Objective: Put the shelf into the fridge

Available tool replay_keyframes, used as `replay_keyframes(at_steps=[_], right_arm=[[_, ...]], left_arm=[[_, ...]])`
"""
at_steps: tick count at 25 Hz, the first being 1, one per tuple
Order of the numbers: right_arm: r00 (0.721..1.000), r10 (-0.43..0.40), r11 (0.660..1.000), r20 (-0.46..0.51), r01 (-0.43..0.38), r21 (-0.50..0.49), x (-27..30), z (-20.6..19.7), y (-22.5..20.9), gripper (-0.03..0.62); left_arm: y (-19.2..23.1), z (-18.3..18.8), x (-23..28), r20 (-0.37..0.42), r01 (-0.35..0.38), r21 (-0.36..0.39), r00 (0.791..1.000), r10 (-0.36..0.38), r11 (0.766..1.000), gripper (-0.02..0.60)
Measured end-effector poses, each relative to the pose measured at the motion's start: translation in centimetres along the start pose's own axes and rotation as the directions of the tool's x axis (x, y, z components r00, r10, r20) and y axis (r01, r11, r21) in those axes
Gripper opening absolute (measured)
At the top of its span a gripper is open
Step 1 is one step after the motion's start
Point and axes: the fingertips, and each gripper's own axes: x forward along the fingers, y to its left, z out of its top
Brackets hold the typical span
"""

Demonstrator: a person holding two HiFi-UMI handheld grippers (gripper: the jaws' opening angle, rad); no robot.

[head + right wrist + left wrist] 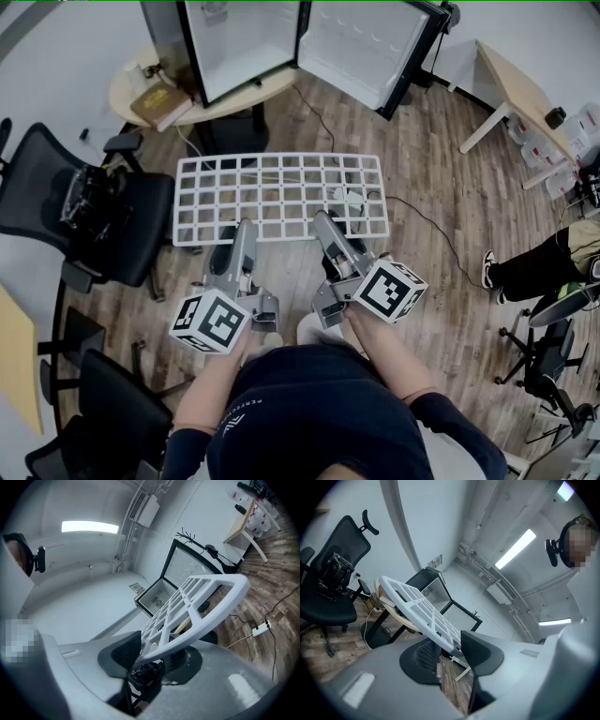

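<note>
Shelf [279, 197], gripped by left gripper [242, 229], right gripper [327, 221]

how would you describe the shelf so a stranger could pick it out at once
Find the open fridge on the round table at the top of the head view. Just in front of it, over the wooden floor, the left gripper and right gripper hold the shelf by its near edge. It is the only flat white grid of square openings there.
</note>
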Motion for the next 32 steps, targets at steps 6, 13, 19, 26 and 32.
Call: replay_keyframes(at_steps=[6,13,19,26,32], right_arm=[[1.0,-0.013,1.0,-0.013,0.013,0.014,1.3,0.7,-1.5,0.123],[0.999,-0.003,1.0,-0.041,0.004,0.023,3.7,3.0,-4.0,0.123],[0.997,0.025,0.998,-0.069,-0.021,0.056,6.1,5.7,-7.0,0.124],[0.993,0.058,0.998,-0.103,-0.056,0.019,7.6,7.7,-8.7,0.132],[0.983,0.102,0.993,-0.154,-0.111,-0.051,8.7,9.1,-10.3,0.155]], left_arm=[[0.6,-0.3,2.0,-0.012,-0.02,-0.002,1.0,0.02,1.0,0.136],[0.9,-0.9,5.6,-0.001,-0.051,-0.016,0.999,0.051,0.999,0.135],[0.7,-1.5,9.9,0.02,-0.087,0.004,0.996,0.087,0.996,0.135],[0.3,-2.2,12.0,0.062,-0.128,0.011,0.99,0.127,0.992,0.137],[0.0,-3.1,14.1,0.097,-0.167,0.008,0.981,0.165,0.986,0.138]])
